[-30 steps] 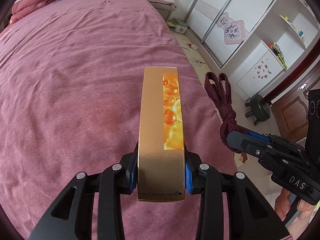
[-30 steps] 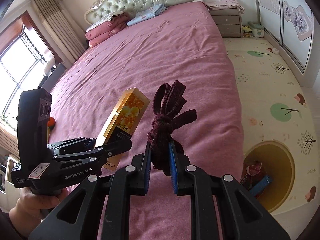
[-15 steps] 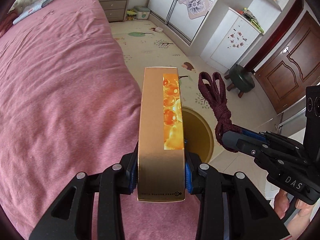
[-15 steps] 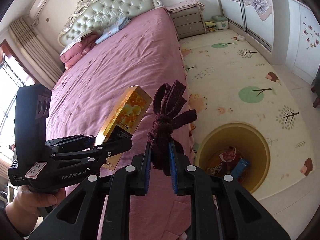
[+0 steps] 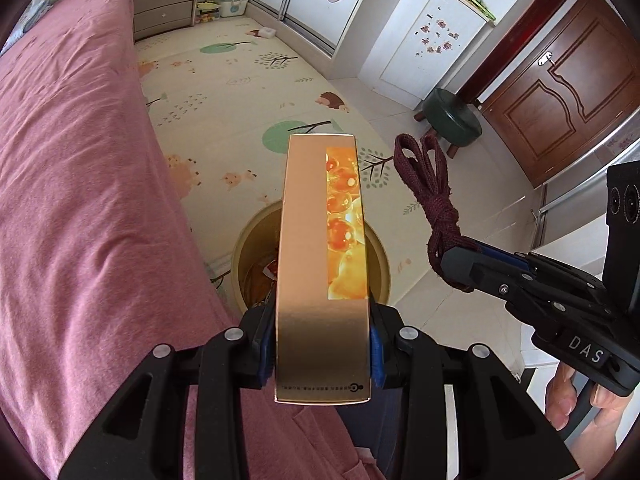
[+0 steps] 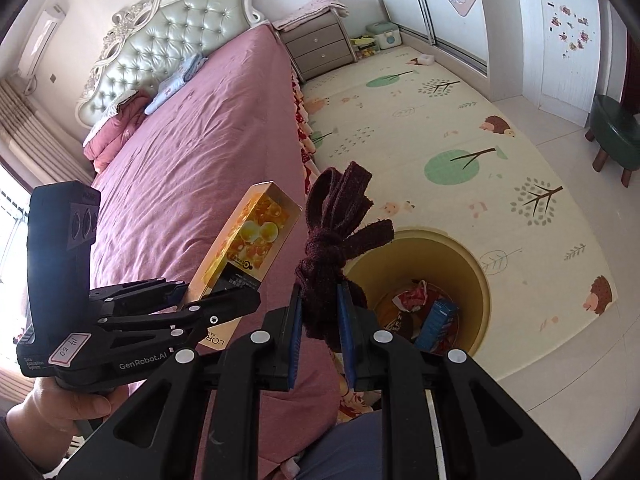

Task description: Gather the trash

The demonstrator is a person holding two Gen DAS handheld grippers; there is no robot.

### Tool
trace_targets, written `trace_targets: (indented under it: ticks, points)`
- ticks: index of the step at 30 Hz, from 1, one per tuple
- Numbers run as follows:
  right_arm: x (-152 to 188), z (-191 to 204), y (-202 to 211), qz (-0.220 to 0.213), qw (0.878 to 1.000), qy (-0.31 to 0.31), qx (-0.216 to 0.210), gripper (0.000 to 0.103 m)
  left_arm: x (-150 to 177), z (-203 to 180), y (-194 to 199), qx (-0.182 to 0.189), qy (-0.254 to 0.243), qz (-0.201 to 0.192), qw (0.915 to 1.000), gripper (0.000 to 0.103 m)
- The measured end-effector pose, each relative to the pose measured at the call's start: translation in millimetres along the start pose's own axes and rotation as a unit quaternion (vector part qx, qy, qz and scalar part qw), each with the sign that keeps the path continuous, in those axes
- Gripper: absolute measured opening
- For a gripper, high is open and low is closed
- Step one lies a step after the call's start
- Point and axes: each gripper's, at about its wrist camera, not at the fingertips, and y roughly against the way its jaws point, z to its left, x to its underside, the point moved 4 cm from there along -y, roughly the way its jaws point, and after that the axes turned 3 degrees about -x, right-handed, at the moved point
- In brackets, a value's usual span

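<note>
Trash is sitting in both grippers: the left gripper (image 5: 322,344) is pinching a gold box (image 5: 320,280), the right gripper (image 6: 320,320) is squeezing a knotted maroon cord (image 6: 332,240). Below, a yellow bin (image 6: 476,276) is standing beside the bed (image 5: 80,200).

Long gold cardboard box (image 5: 322,272): glossy, smooth. Knotted maroon woven cloth strap (image 6: 334,240): matt, rough, frayed. Round yellow plastic bin (image 6: 476,268): smooth.
</note>
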Motion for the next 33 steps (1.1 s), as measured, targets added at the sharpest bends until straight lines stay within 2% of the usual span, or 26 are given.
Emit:
trace_targets:
  ticks: [5, 7, 8, 9, 10, 11, 15, 20, 25, 33]
  points:
    - [-4, -18, 1, 0.002, 1.0, -0.012, 0.007, 0.018, -6, -13, -15, 0.009, -0.013, 0.006, 0.9998, 0.036]
    - [-5, -23, 3, -0.001, 1.0, -0.019, 0.009, 0.026, -11, -15, -19, 0.009, -0.014, 0.007, 0.9998, 0.038]
    - [-6, -26, 3, -0.001, 1.0, -0.02, 0.011, 0.042, -13, -15, -20, 0.012, -0.014, 0.007, 0.9998, 0.043]
    - [-6, -28, 3, 0.0, 1.0, -0.02, 0.014, 0.047, -15, -15, -21, 0.014, -0.01, 0.007, 0.9998, 0.061]
    - [-6, -30, 4, -0.002, 1.0, -0.017, 0.02, 0.047, -16, -15, -22, 0.016, -0.006, 0.006, 0.9998, 0.079]
    - [-5, -32, 4, 0.0, 1.0, -0.015, 0.025, 0.047, -17, -15, -21, 0.017, -0.004, 0.004, 0.9998, 0.08]
    - [-4, -38, 6, 0.0, 0.999, -0.024, 0.027, 0.047, -15, -13, -20, -0.003, -0.012, 0.006, 0.9999, 0.082]
    - [-3, -35, 9, -0.002, 0.999, -0.029, 0.027, 0.047, -7, -11, -11, -0.008, -0.012, 0.0, 0.9999, 0.083]
    - [-6, -15, 11, -0.003, 1.0, -0.014, 0.02, 0.047, 3, -2, 7, -0.014, -0.009, -0.011, 0.9998, 0.084]
    - [-7, 49, 12, -0.005, 0.999, 0.04, -0.001, 0.047, 23, 37, 52, -0.04, 0.022, -0.048, 0.9978, 0.085]
